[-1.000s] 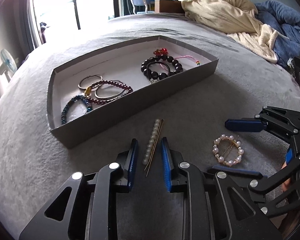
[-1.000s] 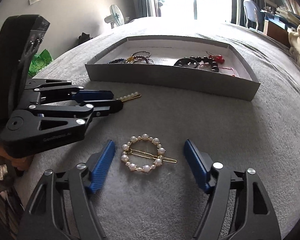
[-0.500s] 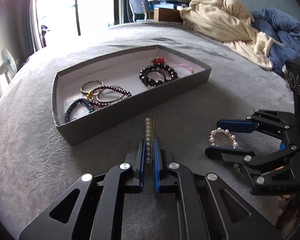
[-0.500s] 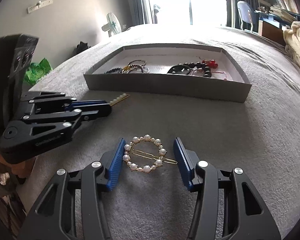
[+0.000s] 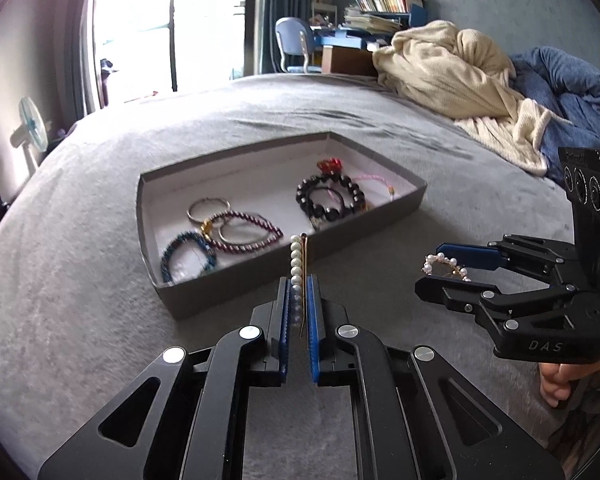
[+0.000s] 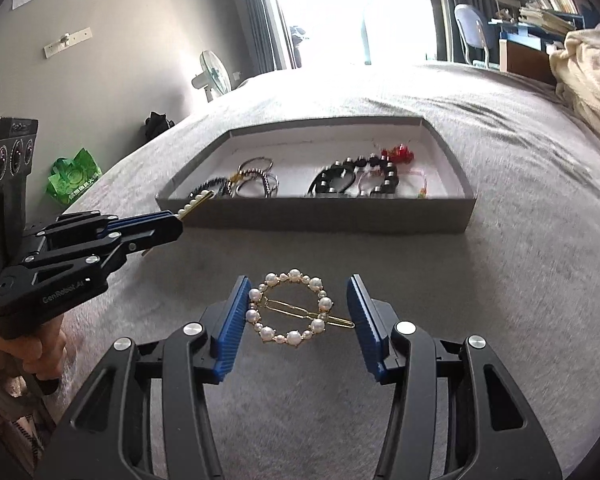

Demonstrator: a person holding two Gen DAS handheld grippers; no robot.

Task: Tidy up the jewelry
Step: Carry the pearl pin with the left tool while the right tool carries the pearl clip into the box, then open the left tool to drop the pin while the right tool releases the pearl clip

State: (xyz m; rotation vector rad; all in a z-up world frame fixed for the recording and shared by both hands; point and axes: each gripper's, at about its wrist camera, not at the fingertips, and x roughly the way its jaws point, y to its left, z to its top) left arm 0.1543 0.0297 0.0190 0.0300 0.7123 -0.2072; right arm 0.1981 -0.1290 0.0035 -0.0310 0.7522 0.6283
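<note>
Landmark: grey box (image 5: 284, 284), shallow and lidless, on the grey bedspread (image 5: 80, 320).

Left of the box: bare bedspread out to the bed edge; a fan (image 5: 30, 130) stands beyond that edge.

In front of the box's near wall: left gripper (image 5: 299, 300), jaws closed on a straight pearl hairpin (image 5: 297, 268); the pin's tip reaches up over the near wall.

Inside the box: bangles and a blue bracelet (image 5: 186, 254) at its left end; a black bead bracelet (image 5: 332, 200) at its right end; floor bare along the far wall.

Right of the box's front: right gripper (image 6: 300, 312), pads gripping a round pearl clip (image 6: 290, 308) by its left rim and its pin tip.

Beyond the box's right end: open bedspread; cream blanket (image 5: 452, 76) well apart.
</note>
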